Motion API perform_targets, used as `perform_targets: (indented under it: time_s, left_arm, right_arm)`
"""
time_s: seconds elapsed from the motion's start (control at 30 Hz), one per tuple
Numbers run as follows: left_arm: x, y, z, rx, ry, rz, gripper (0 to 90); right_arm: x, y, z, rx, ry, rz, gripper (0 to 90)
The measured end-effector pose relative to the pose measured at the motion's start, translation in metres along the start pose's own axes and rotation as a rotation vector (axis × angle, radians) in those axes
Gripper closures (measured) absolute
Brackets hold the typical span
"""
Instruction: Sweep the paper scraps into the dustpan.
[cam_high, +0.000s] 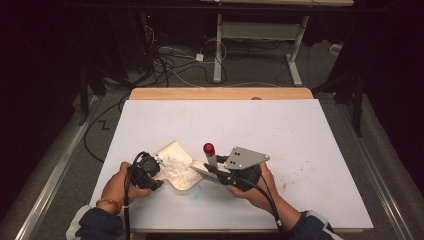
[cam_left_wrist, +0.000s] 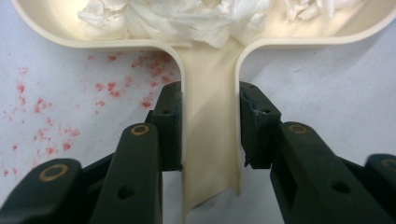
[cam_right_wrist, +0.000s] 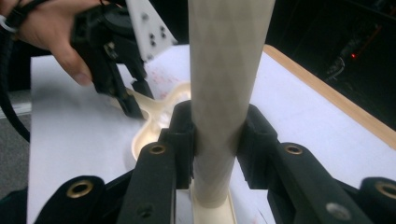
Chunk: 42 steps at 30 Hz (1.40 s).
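The left gripper (cam_left_wrist: 210, 126) clamps the cream plastic dustpan's handle (cam_left_wrist: 210, 140); the right gripper (cam_right_wrist: 217, 140) grips the cream, red-capped brush (cam_high: 210, 156). Keep the pan flat, sweeping white paper scraps (cam_high: 176, 166) pan-ward.

A cream dustpan (cam_high: 176, 170) lies flat on the tabletop (cam_high: 280, 130), white shredded paper (cam_high: 176, 166) heaped inside; a cream brush (cam_high: 210, 161) with red-tipped handle stands tilted at its rim
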<state>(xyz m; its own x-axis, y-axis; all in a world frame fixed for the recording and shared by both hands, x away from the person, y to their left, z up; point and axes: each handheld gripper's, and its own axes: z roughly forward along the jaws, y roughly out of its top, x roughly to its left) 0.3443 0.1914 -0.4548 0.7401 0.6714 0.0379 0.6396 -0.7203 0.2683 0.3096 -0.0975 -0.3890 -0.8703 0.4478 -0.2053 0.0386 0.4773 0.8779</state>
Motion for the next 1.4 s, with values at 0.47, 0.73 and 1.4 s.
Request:
perform_targets:
  time_s: [0.47,0.73,1.4]
  left_arm:
    - [-0.003,0.007,0.001,-0.01,-0.015,-0.012,63.0]
    - [-0.005,0.009,0.002,-0.02,-0.023,-0.045,63.1]
    - [-0.006,0.009,0.004,-0.042,-0.023,-0.077,63.0]
  right_arm:
    - [-0.026,-0.003,-0.03,-0.07,-0.032,0.09,70.8]
    - [-0.045,-0.014,-0.067,-0.081,-0.095,0.125,70.7]
    - [-0.08,-0.069,-0.16,-0.006,-0.227,0.22,70.7]
